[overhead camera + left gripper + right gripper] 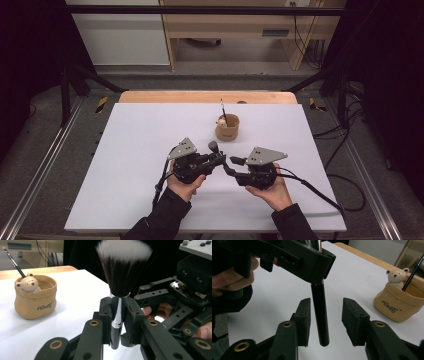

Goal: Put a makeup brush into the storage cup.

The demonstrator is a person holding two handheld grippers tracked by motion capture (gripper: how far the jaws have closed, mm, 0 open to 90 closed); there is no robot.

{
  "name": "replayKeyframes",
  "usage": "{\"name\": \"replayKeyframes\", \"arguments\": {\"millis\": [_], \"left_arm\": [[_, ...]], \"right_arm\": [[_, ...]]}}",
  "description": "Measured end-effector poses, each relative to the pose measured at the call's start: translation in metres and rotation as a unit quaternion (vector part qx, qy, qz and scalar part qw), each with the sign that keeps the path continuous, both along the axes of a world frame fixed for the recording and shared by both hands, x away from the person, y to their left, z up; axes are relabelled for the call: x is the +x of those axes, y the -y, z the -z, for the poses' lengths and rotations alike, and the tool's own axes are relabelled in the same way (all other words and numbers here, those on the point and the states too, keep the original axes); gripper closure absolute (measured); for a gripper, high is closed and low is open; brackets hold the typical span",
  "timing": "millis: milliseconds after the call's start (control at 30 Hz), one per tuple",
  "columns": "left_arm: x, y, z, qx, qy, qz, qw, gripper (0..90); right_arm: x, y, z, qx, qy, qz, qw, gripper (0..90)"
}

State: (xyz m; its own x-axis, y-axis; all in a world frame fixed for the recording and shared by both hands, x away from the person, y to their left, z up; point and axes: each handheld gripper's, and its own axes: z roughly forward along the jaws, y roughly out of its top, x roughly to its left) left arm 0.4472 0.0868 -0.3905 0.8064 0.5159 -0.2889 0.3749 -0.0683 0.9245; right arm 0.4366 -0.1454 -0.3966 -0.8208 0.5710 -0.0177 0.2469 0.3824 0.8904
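Above the white counter [150,150], my left tongs [119,315] clamp the brush [120,285] upright by its ferrule. My right tongs [325,320] stand apart around its black handle (pads not touching). Behind sits the bear pot [227,127], holding a thin brush [223,111].

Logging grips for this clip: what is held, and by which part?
The left gripper clamps the brush on its metal collar below the bristles. The right gripper is open around the handle.
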Motion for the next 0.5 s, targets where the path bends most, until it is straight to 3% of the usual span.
{"name": "replayKeyframes", "arguments": {"millis": [500], "left_arm": [[0.0008,0.0057,0.0013,0.001,-0.004,0.005,1.0000,76.6]], "right_arm": [[0.0028,-0.0055,-0.0015,0.004,-0.007,-0.010,0.9999,76.0]]}}
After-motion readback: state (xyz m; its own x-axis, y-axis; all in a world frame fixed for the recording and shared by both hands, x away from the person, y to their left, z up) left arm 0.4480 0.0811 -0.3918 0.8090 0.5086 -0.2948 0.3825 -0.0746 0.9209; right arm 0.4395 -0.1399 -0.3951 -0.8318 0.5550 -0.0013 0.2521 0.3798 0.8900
